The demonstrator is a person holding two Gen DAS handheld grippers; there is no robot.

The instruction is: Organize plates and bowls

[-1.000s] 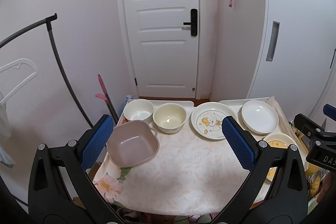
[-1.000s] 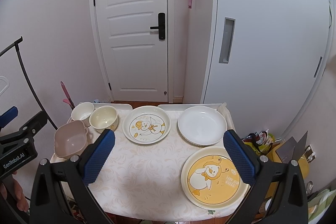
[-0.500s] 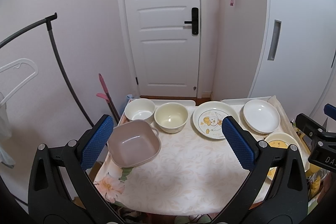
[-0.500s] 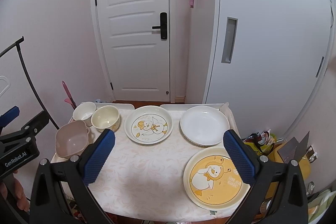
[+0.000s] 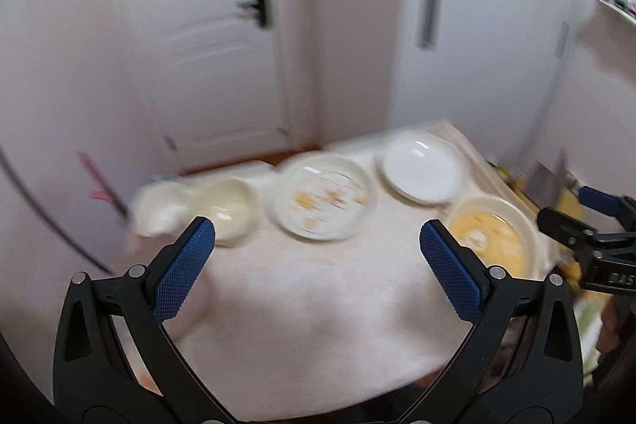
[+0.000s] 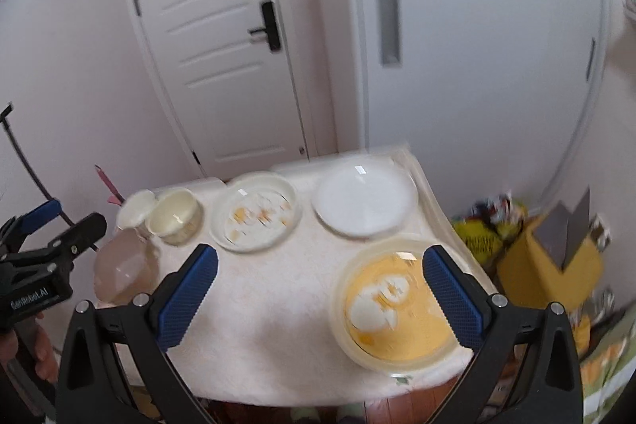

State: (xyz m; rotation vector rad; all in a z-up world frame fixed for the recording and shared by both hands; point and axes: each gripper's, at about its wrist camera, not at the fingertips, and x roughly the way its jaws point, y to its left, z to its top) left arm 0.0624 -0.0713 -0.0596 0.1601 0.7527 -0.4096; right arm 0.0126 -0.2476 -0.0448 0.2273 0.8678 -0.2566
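Left wrist view: the left gripper (image 5: 318, 237) is hanging above the tabletop (image 5: 310, 304) with its jaws spread wide and nothing between them. The whole view is smearing with motion blur. At about 12 o'clock from the jaws a cream plate with orange print (image 5: 324, 201) is lying flat; at 1 o'clock a plain white plate (image 5: 423, 167) is sitting near the far edge, apart from it. At 3 o'clock a yellow plate (image 5: 493, 237) is resting by the right fingertip. At 10 o'clock a cream bowl (image 5: 230, 205) is standing just beside a white bowl (image 5: 159, 209). The right gripper (image 5: 596, 241) is showing at the right edge.

Right wrist view: the right gripper (image 6: 320, 265) is hovering over the near part of the tabletop (image 6: 270, 289), jaws released and wide, gripping nothing. The yellow plate (image 6: 393, 301) is lying at 4 o'clock, partly behind the right finger. The white plate (image 6: 363, 203) is at 1 o'clock, the printed plate (image 6: 256, 213) at 11 o'clock. Further toward 10 o'clock the cream bowl (image 6: 175, 213) and white bowl (image 6: 137, 205) are standing side by side, with a pink bowl (image 6: 123, 271) nearer, at 9 o'clock. The left gripper (image 6: 43, 237) is showing at the left edge, its jaws too little in view there to judge.
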